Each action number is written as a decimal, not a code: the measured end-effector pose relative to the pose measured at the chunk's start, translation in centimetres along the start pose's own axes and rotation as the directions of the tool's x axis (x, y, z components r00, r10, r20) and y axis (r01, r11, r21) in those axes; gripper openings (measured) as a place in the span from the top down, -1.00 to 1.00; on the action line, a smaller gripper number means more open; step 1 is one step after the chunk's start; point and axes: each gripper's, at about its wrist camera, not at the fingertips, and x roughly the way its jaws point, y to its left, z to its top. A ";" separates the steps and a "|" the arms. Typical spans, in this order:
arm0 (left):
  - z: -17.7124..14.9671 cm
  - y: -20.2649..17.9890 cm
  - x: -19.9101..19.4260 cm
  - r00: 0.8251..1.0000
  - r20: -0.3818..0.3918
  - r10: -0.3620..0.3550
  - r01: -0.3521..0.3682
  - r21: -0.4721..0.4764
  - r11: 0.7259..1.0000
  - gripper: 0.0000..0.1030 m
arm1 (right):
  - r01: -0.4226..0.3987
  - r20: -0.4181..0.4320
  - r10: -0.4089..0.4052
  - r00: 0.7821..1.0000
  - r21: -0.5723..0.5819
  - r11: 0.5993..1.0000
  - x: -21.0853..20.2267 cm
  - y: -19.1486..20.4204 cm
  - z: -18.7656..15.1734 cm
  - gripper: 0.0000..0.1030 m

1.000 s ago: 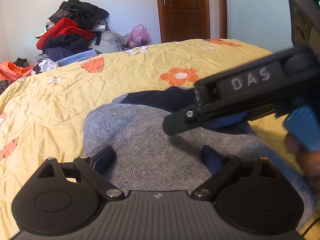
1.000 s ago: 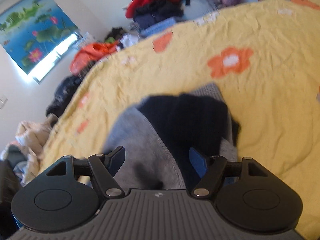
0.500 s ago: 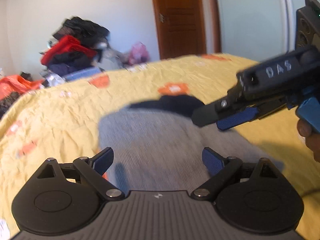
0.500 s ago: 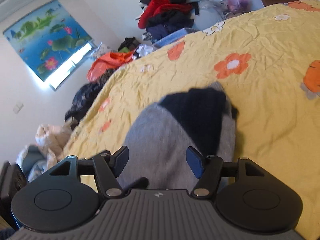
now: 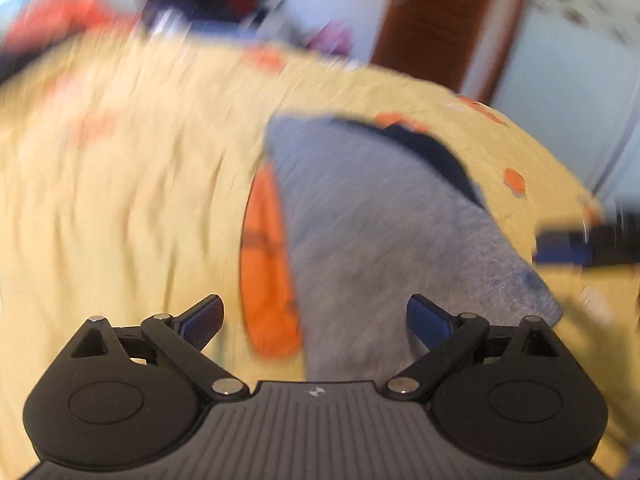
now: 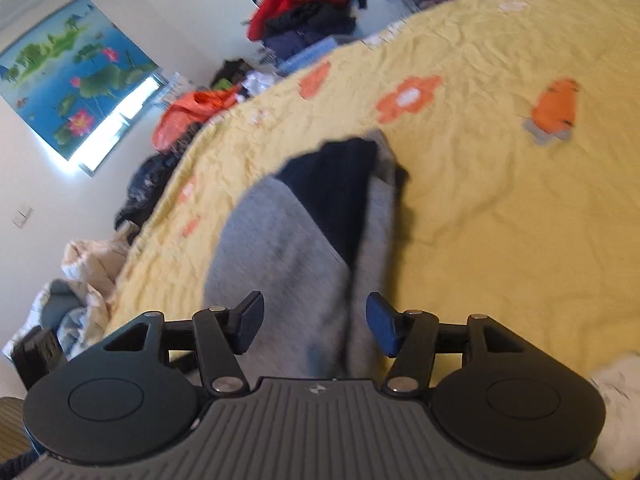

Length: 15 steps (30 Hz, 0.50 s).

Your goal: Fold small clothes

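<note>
A small grey knit garment (image 5: 384, 232) with a dark navy part (image 6: 340, 192) lies flat on the yellow flowered bedspread (image 5: 120, 180). My left gripper (image 5: 316, 320) is open and empty above the garment's near left edge, beside an orange print (image 5: 268, 280). This view is blurred by motion. My right gripper (image 6: 314, 322) hovers over the near end of the grey cloth (image 6: 280, 264). Its jaws are closing with the cloth under the gap, and the pads (image 6: 380, 324) do not press on anything. The right gripper's tip (image 5: 568, 246) also shows at the right edge of the left wrist view.
A heap of red and dark clothes (image 6: 308, 8) is piled against the far wall, with an orange bag (image 6: 188, 116) and pale bedding (image 6: 84, 276) beside the bed. A brown door (image 5: 440, 28) stands behind. Something white (image 6: 616, 400) lies at the near right.
The left wrist view has swung left and rolled, so the right gripper slid from mid-frame to the right edge. The right gripper's jaws have narrowed and it drew back along the garment.
</note>
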 end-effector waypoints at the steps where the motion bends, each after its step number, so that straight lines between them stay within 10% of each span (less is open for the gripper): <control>1: -0.3 0.4 -0.2 1.000 0.011 -0.013 0.013 -0.027 1.000 -0.80 | 0.014 -0.032 -0.014 0.999 0.000 1.000 0.2 -0.3 -0.5 -0.20; 3: -0.3 0.4 -0.3 0.999 0.007 -0.041 0.041 -0.041 0.998 -0.61 | 0.047 -0.094 -0.049 0.994 -0.020 0.999 1.0 -0.5 -1.6 -0.20; 7: 0.1 0.6 0.6 0.992 -0.046 -0.118 0.114 -0.072 0.991 0.52 | 0.025 -0.147 -0.036 0.988 -0.079 0.997 2.0 0.6 -3.4 0.37; 15: 0.9 -0.3 0.3 0.997 -0.064 -0.045 0.052 0.111 0.992 0.67 | 0.023 -0.123 -0.040 0.992 -0.140 0.990 1.8 0.9 -4.3 0.51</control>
